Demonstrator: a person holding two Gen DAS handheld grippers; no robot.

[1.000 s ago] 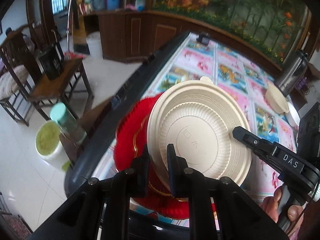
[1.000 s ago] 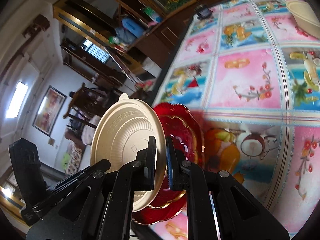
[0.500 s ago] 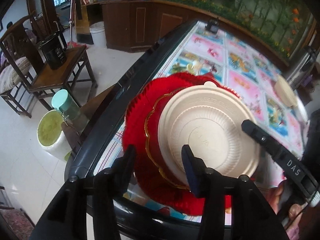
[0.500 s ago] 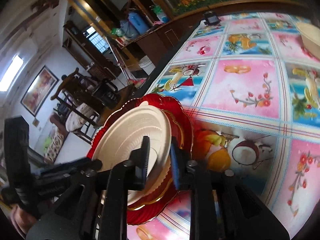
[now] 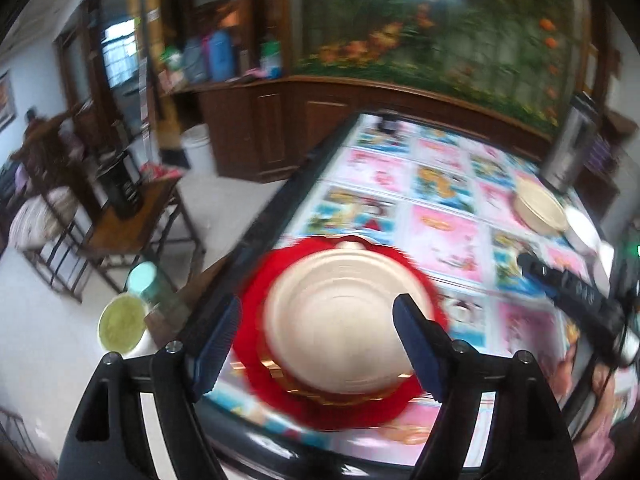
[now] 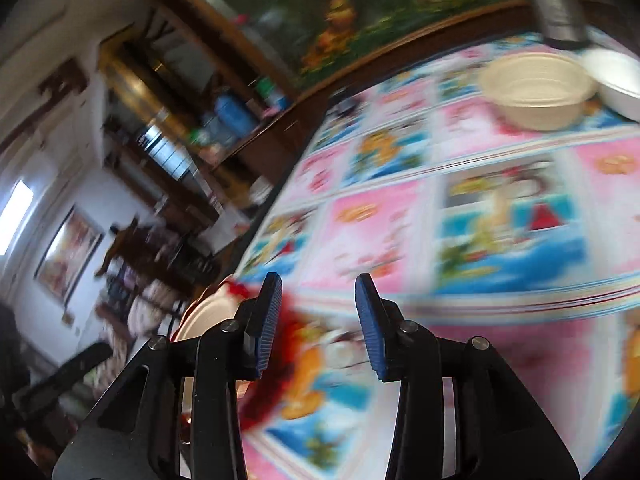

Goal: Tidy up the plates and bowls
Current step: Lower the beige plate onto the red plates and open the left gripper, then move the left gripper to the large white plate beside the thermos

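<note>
The left gripper (image 5: 316, 334) is released, its jaws opening wide, where a second ago it clenched the rim of the cream bowl (image 5: 344, 320). The bowl now sits upside down on the red plate (image 5: 276, 392) near the table (image 5: 448, 236) edge, seen between the jaws but not touched. The right gripper (image 6: 316, 318) has also let go; its jaws are opening with nothing between them, and the bowl (image 6: 208, 314) lies to its left. Only the right view shows clearly the other cream bowl (image 6: 536, 92) and a white bowl (image 6: 618, 80) touching at the far end.
</note>
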